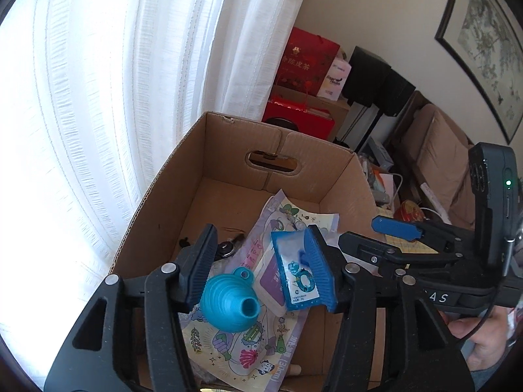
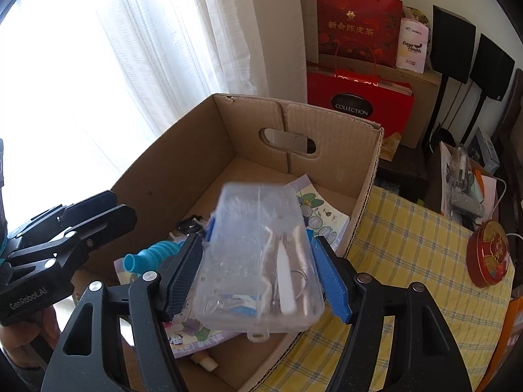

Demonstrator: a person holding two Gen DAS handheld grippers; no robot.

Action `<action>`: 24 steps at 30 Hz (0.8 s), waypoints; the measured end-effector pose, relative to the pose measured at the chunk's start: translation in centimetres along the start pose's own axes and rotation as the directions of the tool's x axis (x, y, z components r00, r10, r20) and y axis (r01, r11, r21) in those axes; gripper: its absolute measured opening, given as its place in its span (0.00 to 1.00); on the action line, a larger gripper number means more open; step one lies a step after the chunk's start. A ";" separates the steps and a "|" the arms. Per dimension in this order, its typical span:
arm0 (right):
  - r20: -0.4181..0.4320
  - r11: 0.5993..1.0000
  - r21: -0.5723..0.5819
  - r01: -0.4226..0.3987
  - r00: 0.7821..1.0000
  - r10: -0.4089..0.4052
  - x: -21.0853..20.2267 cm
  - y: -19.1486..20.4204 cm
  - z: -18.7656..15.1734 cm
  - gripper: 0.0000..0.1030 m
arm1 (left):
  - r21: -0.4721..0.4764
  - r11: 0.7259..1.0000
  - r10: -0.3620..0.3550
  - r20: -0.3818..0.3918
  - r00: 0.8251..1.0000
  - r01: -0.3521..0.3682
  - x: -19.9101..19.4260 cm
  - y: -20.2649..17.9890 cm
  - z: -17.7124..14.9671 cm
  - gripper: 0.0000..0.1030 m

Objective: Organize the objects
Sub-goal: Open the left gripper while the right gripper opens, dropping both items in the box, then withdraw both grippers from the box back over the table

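1. White curtains [image 1: 137, 75] and red gift bags [image 2: 358, 26] back an open cardboard box [image 1: 228, 150]; yellow checked cloth [image 2: 408, 254] lies to the box's right.
2. Left gripper [image 1: 261, 268]: jaws partly apart over the box. Small blue packet [image 1: 295, 274] lies against its right pad; the left pad is clear of it.
3. Blue funnel [image 1: 228, 303] sits below the left jaw, on an illustrated sheet [image 1: 248, 349] inside the box.
4. Right gripper [image 2: 258, 271]: jaws wide, clamped on a clear plastic case [image 2: 258, 254] above the box's near right corner.
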State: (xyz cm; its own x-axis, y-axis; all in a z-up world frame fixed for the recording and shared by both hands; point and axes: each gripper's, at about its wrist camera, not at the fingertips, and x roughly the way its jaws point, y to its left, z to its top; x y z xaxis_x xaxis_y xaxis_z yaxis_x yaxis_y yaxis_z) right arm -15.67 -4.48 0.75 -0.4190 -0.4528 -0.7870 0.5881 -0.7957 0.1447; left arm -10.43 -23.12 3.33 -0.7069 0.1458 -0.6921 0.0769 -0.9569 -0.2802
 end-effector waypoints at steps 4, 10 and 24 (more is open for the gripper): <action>0.029 1.000 0.005 -0.001 1.000 0.001 -1.5 -0.2 0.3 0.75 | -0.012 1.000 -0.002 0.028 1.000 0.003 -0.7 -0.2 0.5 0.65; 0.078 0.999 0.022 0.025 0.997 -0.026 -4.4 -1.6 0.6 0.80 | 0.001 1.000 -0.027 0.046 0.999 0.027 -1.1 -2.0 1.0 0.86; 0.080 0.961 0.149 0.235 0.965 -0.248 -8.8 -12.7 -3.3 0.99 | 0.048 0.986 -0.158 -0.035 0.987 0.160 1.8 -10.2 1.0 1.00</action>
State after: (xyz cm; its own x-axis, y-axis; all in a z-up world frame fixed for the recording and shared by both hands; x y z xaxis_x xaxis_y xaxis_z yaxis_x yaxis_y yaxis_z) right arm -17.17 10.96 3.88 -0.6055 -0.2718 -0.7480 0.3638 -0.9305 0.0437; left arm -13.14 -13.33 5.61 -0.6848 0.3045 -0.6621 -0.0715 -0.9322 -0.3548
